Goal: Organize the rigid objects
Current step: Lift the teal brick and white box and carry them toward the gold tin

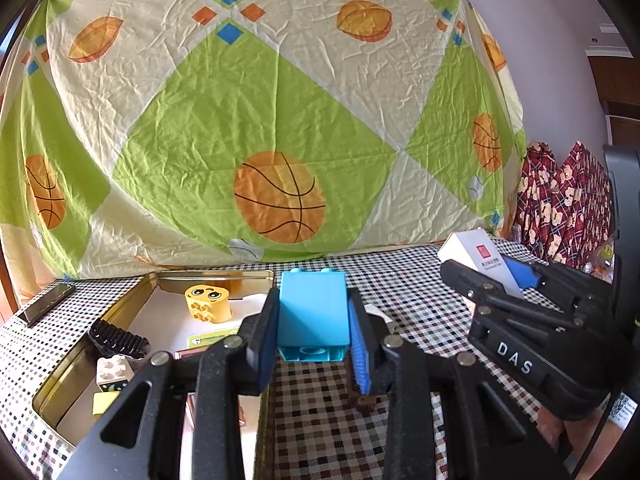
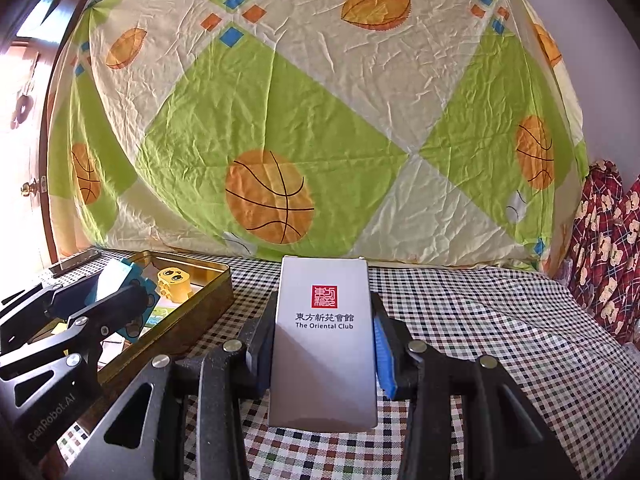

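Observation:
My left gripper (image 1: pixel 314 316) is shut on a light blue toy brick (image 1: pixel 312 312) and holds it above the checked tablecloth, just right of a gold metal tin (image 1: pixel 248 276). In the right wrist view the left gripper (image 2: pixel 100 300) and its blue brick (image 2: pixel 120 276) hang over the tin (image 2: pixel 200 300). My right gripper (image 2: pixel 324 340) is shut on a white box (image 2: pixel 324 340) printed "The Oriental Club". It also shows in the left wrist view (image 1: pixel 500 280) with the white box (image 1: pixel 476 256) at the right.
The tin holds a yellow face brick (image 1: pixel 208 302), a black ridged piece (image 1: pixel 116 340), a white brick (image 1: pixel 114 370), a small yellow piece (image 1: pixel 105 402) and cards. A dark flat object (image 1: pixel 46 304) lies left of the tin. A patterned sheet (image 1: pixel 260 120) hangs behind the table.

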{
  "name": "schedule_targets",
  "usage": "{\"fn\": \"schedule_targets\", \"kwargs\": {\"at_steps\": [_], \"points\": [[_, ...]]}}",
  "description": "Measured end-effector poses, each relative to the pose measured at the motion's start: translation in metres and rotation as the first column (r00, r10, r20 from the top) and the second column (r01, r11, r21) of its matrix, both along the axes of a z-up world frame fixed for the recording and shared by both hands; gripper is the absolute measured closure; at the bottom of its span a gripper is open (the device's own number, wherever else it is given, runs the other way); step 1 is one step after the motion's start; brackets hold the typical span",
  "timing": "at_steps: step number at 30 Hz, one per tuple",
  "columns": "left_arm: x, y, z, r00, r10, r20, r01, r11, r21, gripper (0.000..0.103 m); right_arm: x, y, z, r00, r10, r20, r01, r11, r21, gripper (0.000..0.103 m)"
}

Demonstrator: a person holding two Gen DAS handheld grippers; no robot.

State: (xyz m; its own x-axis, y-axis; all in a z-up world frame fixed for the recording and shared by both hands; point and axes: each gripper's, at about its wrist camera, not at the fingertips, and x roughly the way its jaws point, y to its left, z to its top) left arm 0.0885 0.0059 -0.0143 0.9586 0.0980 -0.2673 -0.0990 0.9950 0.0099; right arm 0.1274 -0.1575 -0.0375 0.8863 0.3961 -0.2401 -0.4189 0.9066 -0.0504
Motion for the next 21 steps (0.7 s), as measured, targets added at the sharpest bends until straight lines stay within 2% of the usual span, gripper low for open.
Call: {"fn": "schedule_targets", "kwargs": {"at_steps": [12,21], "points": [[-0.011,0.01,0.0,1.0,0.012,0.011,-0.012,1.0,-0.026,0.073,-0.016,0.006,0.001,0.999,0.041,0.024,-0.041,0.999,0.004,0.06],[-0.013,0.024,0.0,0.998,0.056,0.005,-0.056,0.997,-0.046,0.073,-0.023,0.017,0.002,0.994,0.097,0.046,-0.097,0.995,-0.007,0.06]]}}
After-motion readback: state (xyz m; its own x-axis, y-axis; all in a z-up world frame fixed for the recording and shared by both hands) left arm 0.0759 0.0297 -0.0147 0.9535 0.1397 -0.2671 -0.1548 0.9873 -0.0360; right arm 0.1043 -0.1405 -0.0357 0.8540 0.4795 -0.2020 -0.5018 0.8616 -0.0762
